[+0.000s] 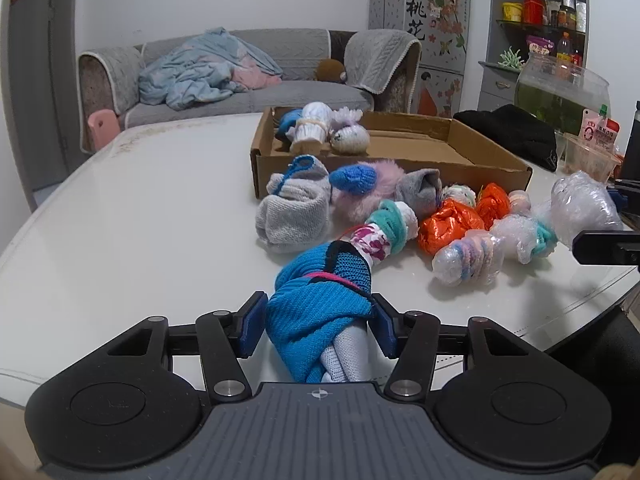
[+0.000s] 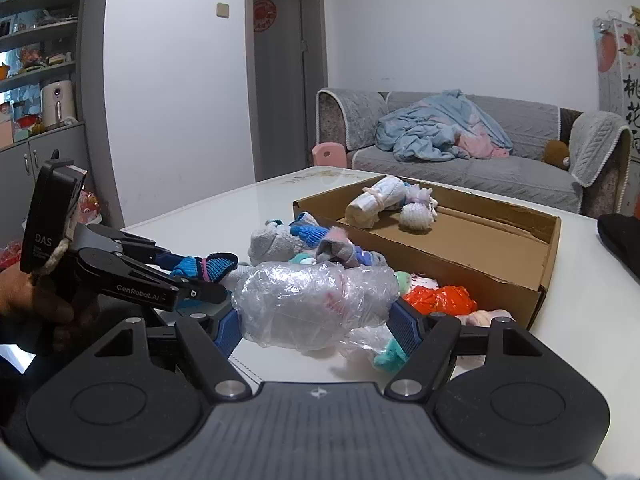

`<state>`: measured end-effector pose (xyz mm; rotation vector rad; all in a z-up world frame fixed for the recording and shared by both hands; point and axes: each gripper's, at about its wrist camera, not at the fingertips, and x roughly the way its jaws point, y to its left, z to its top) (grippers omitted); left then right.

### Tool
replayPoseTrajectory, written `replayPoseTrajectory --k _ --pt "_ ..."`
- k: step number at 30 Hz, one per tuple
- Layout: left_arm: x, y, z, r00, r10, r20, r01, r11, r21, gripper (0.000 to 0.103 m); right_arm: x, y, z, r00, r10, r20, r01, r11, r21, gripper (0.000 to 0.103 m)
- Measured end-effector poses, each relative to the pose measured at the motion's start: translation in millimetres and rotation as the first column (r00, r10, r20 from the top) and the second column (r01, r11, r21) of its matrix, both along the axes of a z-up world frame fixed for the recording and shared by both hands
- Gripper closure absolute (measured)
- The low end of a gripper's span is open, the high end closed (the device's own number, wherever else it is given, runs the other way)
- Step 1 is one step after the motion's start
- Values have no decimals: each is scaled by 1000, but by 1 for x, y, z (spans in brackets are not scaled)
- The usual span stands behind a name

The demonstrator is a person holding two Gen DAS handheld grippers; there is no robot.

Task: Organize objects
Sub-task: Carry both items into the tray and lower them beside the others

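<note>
My left gripper [image 1: 318, 312] is shut on a blue knitted sock bundle [image 1: 320, 320] with a black and pink stripe, held near the white table's [image 1: 140, 220] front edge. In the right wrist view that gripper [image 2: 192, 276] comes in from the left with the blue bundle [image 2: 200, 268]. My right gripper [image 2: 316, 320] is shut on a clear plastic-wrapped bundle [image 2: 312, 304], held over the pile. Grey [image 1: 294, 212], pink fluffy [image 1: 360, 196], orange [image 1: 448, 228] and teal-floral [image 1: 384, 232] bundles lie before a cardboard box [image 1: 400, 168]. A white roll [image 1: 310, 128] and other bundles lie in its far left corner.
A black cloth [image 1: 516, 132], a glass fish bowl [image 1: 560, 92] and a plastic food container [image 1: 588, 156] stand at the table's right. A grey sofa [image 2: 460, 168] with a blue blanket is behind the table. A hand [image 2: 24, 300] holds the left gripper.
</note>
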<state>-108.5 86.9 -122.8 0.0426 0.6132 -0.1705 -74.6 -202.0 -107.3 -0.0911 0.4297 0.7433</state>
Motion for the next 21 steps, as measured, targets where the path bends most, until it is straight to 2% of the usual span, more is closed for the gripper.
replayPoseTrajectory --k 4,10,12,15,18,21 --pt "3 -2 -5 1000 8 9 -8 1000 13 46 0 2 -2 1000 0 -5 0 1000 -2 33" --pt "-1 -1 6 1000 -1 10 1 1000 15 49 3 0 1 1000 -2 -4 2 1000 -6 33" --pt "-3 1 20 1000 -5 29 5 1000 1 49 5 -3 4 1000 -1 -4 1 1000 -7 33" --pt "1 2 48 997 -14 70 12 1000 22 49 13 -9 13 1000 -3 3 3 1000 -2 33" --pt "17 0 77 996 -15 92 12 999 37 49 27 -15 27 1000 -13 23 13 1000 -7 33" --pt "43 -1 101 996 -25 89 23 999 23 49 44 -19 44 999 -12 41 13 1000 -14 33"
